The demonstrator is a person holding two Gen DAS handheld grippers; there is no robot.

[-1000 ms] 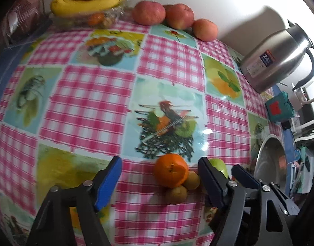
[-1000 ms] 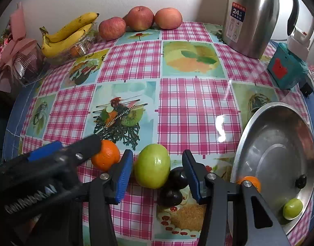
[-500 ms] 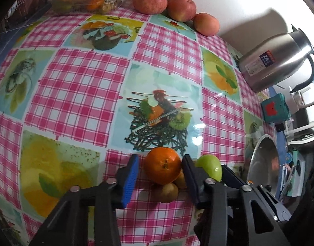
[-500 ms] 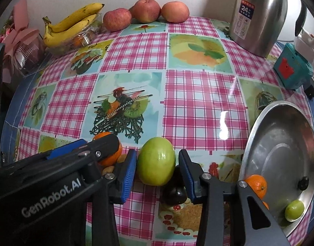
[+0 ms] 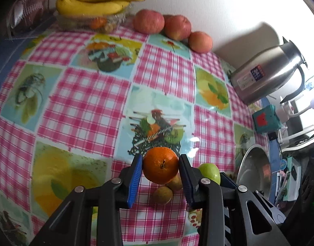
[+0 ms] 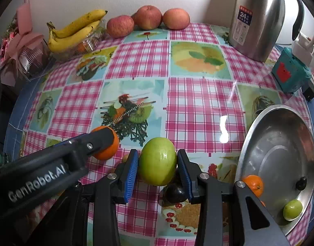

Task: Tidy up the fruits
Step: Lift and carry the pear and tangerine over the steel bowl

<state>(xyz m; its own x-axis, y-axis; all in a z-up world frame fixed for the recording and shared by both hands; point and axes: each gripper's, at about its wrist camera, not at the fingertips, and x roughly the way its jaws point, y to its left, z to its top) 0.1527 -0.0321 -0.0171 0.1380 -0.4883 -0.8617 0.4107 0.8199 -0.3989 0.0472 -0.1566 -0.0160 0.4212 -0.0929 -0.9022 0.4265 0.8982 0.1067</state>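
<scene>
My left gripper [image 5: 160,165] is shut on an orange [image 5: 160,165], held just above the checked tablecloth; it also shows in the right wrist view [image 6: 107,148]. My right gripper [image 6: 158,164] is shut on a green apple [image 6: 158,161], which also shows in the left wrist view [image 5: 210,172]. Two small brown fruits [image 5: 163,194] lie under the orange. A dark fruit [image 6: 174,192] lies under the apple. The steel bowl [image 6: 259,127] at the right holds an orange [image 6: 253,184], a small green fruit [image 6: 292,210] and a small dark fruit.
At the back stand bananas on a clear box [image 6: 75,32], three red apples [image 6: 148,17], and a steel kettle [image 6: 257,18]. A teal box [image 6: 288,73] sits at the right edge. A wrapped pink package [image 6: 19,47] is at the far left.
Both grippers have closed: the left on the orange, the right on the green apple. Both have lifted slightly with the fruit.
</scene>
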